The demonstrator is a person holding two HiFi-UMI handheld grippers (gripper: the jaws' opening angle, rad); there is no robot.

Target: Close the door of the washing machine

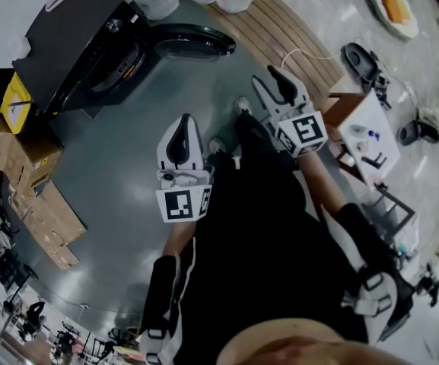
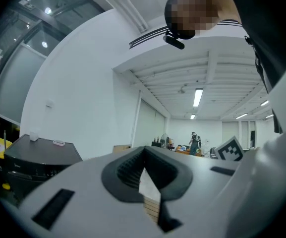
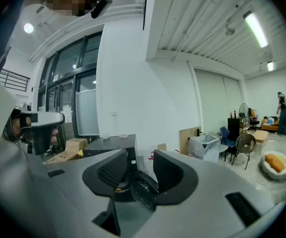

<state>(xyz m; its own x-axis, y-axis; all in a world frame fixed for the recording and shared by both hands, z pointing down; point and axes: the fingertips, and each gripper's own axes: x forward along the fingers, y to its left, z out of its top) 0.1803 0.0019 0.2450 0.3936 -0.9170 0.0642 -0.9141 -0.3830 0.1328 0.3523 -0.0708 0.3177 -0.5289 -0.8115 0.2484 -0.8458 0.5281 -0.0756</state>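
Head view, with both gripper views. The black washing machine (image 1: 67,36) is standing at the upper left on the grey floor (image 1: 112,181). Its round door (image 1: 192,42) is hanging wide open, swung out to the right of the drum opening (image 1: 116,67) and clear of the machine's front.

The left gripper (image 2: 143,152) is being held low in front of the person. Its jaws are pressing together at the tips and are gripping nothing; only a thin wedge of background is showing below the point where the pads (image 2: 125,175) meet.

The right gripper (image 3: 139,158) is pointing toward the machine. Its jaws are standing apart with nothing between them, and through that gap the machine's front and the open door are appearing in the distance. Neither gripper is touching the door, though the right one is lying nearer to it.

The person's shoes (image 1: 241,106) are showing between the two grippers, toes toward the machine. Cardboard boxes (image 1: 21,158) are sitting along the left edge, with a yellow object (image 1: 15,103) just beside the machine's near corner. A slatted wooden platform (image 1: 280,29) is running along the top, to the right of the door.
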